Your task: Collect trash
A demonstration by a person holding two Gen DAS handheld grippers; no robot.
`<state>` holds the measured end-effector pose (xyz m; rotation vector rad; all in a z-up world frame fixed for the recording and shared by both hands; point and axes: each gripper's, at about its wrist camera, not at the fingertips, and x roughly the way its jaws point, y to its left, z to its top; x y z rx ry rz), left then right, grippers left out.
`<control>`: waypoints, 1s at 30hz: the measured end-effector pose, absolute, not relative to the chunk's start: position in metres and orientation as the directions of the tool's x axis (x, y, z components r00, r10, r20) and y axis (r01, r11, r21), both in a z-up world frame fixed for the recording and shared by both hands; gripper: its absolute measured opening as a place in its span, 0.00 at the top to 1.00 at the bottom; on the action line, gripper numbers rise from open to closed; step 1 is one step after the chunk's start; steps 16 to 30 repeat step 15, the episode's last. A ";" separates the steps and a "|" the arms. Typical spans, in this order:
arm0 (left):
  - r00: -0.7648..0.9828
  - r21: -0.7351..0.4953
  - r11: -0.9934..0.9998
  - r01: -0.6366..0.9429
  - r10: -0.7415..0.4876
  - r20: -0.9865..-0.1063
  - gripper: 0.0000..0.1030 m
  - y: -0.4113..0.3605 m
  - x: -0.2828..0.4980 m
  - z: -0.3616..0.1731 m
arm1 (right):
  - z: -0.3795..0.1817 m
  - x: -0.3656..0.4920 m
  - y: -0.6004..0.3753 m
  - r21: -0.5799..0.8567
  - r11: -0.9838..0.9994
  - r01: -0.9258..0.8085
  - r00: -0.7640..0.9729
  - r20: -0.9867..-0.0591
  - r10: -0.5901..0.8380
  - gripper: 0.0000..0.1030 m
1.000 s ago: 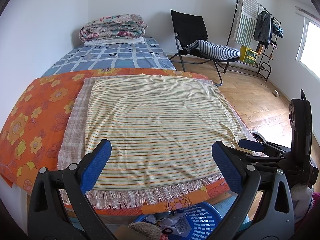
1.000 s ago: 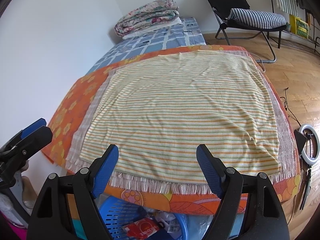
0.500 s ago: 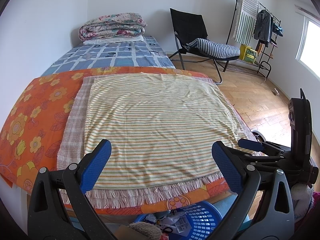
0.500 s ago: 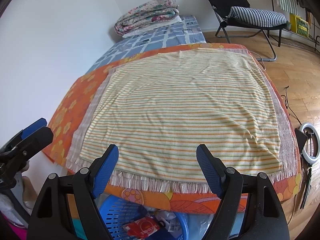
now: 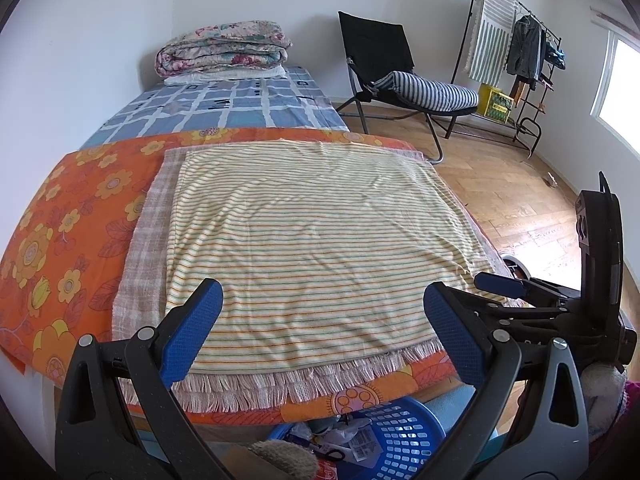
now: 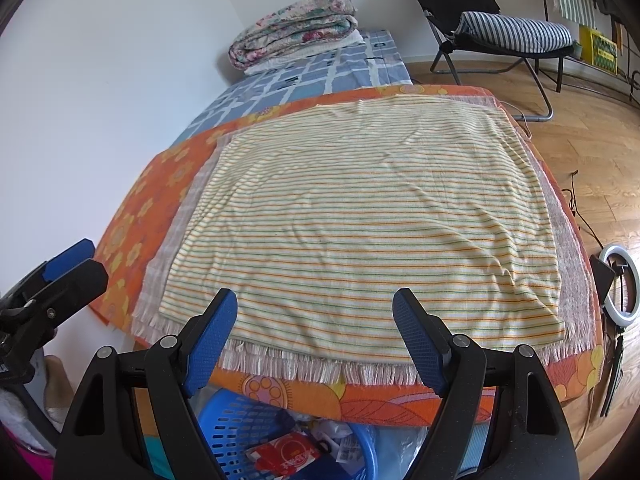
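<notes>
A blue plastic basket (image 5: 396,436) (image 6: 236,432) sits on the floor below the bed's near edge. It holds trash: a red packet (image 6: 286,454) and crumpled white wrappers (image 5: 352,438). My left gripper (image 5: 320,340) is open and empty, held above the basket and in front of the bed edge. My right gripper (image 6: 316,344) is open and empty, beside it to the right. The right gripper also shows in the left wrist view (image 5: 560,308), and the left gripper shows at the left of the right wrist view (image 6: 52,280). No trash shows on the striped cloth (image 5: 312,240).
The bed carries an orange flowered cover (image 5: 60,232), a fringed cloth and folded quilts (image 5: 224,48) at the far end. A black folding chair (image 5: 384,64) and clothes rack (image 5: 516,48) stand on the wood floor to the right. A ring light (image 6: 620,284) lies by the bed.
Both grippers have risen and drawn back slightly from the bed; the view shifts a little. Both stay open and empty.
</notes>
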<state>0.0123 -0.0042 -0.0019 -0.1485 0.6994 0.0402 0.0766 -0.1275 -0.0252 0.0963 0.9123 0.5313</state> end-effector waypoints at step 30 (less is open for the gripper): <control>0.753 -0.132 0.986 -0.099 -0.013 -0.657 0.01 -0.002 0.016 0.000 | -0.030 0.077 -0.129 0.299 0.870 -0.393 0.483 -0.738 0.472 0.22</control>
